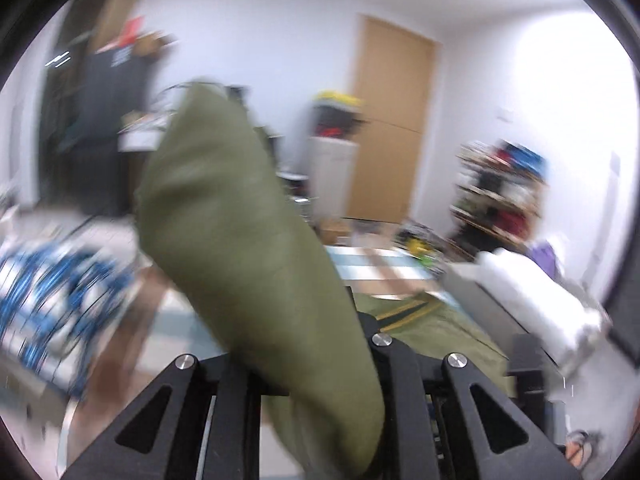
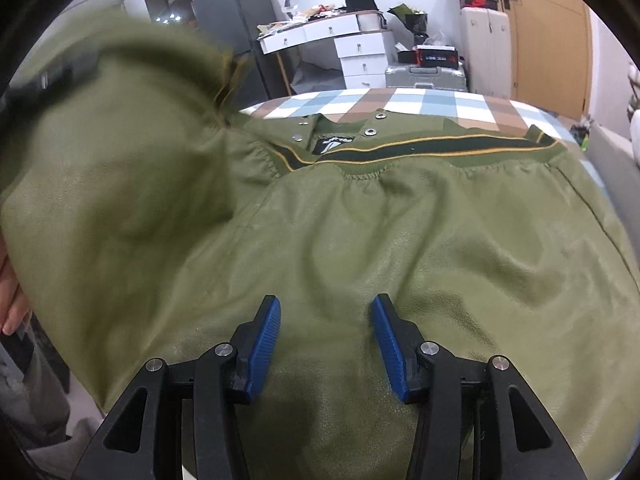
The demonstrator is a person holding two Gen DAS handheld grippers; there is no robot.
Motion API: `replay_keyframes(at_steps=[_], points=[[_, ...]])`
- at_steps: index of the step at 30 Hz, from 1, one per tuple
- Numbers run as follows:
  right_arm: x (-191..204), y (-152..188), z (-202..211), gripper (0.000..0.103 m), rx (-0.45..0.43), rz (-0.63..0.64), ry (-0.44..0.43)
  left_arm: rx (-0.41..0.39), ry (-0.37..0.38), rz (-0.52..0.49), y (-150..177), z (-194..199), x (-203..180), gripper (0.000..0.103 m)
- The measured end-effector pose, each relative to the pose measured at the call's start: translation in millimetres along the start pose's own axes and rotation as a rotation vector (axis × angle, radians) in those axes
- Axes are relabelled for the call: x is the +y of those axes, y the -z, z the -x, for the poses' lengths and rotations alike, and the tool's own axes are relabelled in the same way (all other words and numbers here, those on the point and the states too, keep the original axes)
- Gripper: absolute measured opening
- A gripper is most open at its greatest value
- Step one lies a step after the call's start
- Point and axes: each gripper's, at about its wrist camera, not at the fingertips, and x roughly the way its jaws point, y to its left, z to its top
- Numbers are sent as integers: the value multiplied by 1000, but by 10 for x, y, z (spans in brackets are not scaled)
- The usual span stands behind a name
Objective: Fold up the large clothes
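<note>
Olive jacket (image 2: 360, 240), neck label (image 2: 334, 145) black, lettering illegible.

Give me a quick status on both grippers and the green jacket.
Left gripper shut on a fold of the green jacket, lifted. Right gripper open over the jacket's body, nothing between the pads. Nothing in the way.

Bed with a jacket laid on it

The bed (image 2: 400, 100), under a blue, brown and white check cover, carries the green jacket (image 2: 400, 240) spread flat, its striped collar toward 12 o'clock.
</note>
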Motion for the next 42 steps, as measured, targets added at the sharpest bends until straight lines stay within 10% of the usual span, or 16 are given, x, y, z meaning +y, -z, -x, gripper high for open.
replay_keyframes(at_steps=[7, 12, 16, 23, 29, 34, 42], points=[[-486, 115, 846, 58, -111, -154, 82, 153, 272, -301, 151, -504, -984, 11], [-972, 380, 1228, 59, -80, -263, 310, 511, 422, -494, 906, -1051, -1592, 23], [-1211, 518, 1538, 59, -114, -366, 355, 475, 466, -547, 961, -828, -1649, 56], [-1310, 378, 1864, 60, -244, -479, 129, 355, 630, -314, 497, -372, -1200, 57], [-1182, 195, 1844, 60, -307, -455, 34, 293, 470, -152, 385, -391, -851, 61], [-904, 58, 1276, 58, -132, -364, 192, 400, 320, -63, 574, -530, -723, 61], [-1097, 488, 1028, 57, 91, -346, 179, 444, 259, -2, 733, -464, -471, 61]])
